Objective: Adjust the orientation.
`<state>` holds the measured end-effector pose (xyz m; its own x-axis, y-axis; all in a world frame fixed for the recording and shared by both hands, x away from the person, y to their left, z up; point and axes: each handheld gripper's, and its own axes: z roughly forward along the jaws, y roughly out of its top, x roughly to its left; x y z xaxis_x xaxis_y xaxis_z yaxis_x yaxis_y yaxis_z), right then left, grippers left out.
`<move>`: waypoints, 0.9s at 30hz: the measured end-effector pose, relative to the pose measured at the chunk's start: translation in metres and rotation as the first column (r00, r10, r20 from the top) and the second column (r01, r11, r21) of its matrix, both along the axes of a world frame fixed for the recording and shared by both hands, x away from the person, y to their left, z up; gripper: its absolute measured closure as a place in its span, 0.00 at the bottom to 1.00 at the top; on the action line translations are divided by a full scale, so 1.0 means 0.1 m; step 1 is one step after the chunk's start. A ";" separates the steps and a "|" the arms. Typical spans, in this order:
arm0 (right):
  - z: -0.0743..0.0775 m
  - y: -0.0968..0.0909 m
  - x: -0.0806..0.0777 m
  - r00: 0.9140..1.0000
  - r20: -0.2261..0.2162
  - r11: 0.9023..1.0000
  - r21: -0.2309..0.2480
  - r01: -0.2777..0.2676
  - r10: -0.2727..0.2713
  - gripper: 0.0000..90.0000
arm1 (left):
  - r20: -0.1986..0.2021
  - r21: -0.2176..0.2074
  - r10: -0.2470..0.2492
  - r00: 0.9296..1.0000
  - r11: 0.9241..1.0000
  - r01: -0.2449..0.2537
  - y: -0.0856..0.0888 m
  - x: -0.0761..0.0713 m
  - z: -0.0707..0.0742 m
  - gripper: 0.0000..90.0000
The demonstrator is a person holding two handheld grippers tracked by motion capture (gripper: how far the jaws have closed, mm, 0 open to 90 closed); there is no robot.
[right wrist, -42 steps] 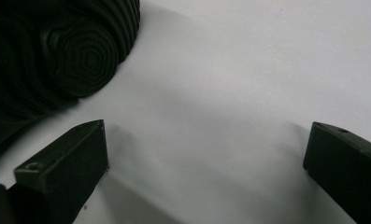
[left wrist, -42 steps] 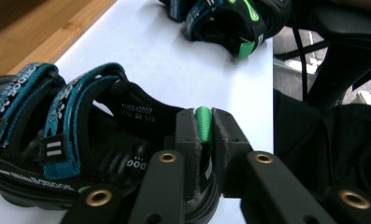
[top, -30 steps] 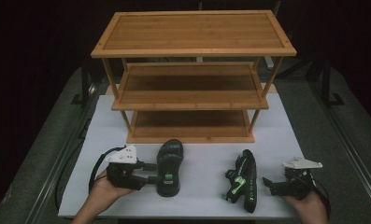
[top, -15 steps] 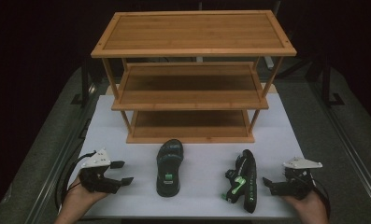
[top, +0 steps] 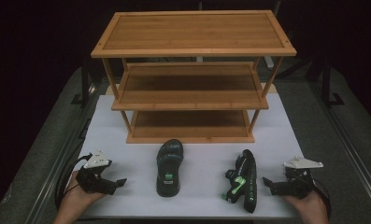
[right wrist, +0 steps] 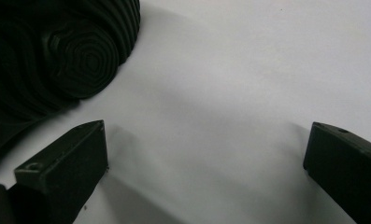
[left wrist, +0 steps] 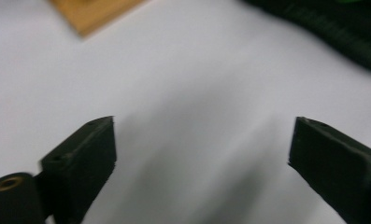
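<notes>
Both sandals on the worktop (top: 127, 116) before the bamboo rack (top: 192, 84), none shelved: upright sandal (top: 169, 166), tipped sandal (top: 243, 182). Left gripper (top: 119, 182) just opened, empty; right gripper (top: 266, 182) apart, empty.

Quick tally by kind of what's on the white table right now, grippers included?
Sandals: 2, one flat, one on its side
Bamboo shoe rack: 1
Grippers: 2, left gripper, right gripper, both open and empty
Total: 5

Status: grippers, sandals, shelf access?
Left gripper jaws just opened, empty; right gripper open, empty. Left sandal flat, right sandal on edge. Rack front unobstructed.
</notes>
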<state>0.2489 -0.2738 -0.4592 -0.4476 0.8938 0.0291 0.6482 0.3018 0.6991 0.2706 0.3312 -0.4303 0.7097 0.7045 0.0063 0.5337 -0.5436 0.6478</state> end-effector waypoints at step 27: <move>0.44 -0.05 -0.01 0.994 0.026 0.990 0.090 -0.108 0.106 1.00 | 0.045 -0.036 0.039 0.998 0.999 -0.037 0.09 -0.05 -0.22 0.00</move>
<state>0.2478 -0.2792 -0.4154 -0.5415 0.8350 0.0978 0.6004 0.3027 0.7402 0.2656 0.3400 -0.4519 0.6822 0.7311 0.0127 0.5227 -0.4998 0.6907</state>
